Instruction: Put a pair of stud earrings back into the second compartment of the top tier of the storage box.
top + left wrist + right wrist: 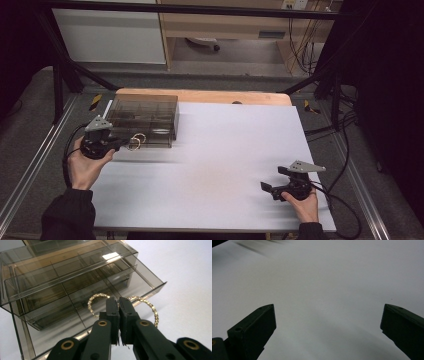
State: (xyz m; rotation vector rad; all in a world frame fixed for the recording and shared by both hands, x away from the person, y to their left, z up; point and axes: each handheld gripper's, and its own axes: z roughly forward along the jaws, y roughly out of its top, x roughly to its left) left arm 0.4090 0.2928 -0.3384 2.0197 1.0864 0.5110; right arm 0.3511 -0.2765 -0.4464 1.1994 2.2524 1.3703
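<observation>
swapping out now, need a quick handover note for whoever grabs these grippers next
Left gripper: shut on the gold hoops, held in the air just in front of the smoked clear drawer box.
Right gripper: open, holding nothing, low over the white table at the near right.
Box: far left of the table, drawers pulled out.
Done: hoops picked up.
Left: probably set them in a drawer compartment, let go and push the drawers shut.
</observation>
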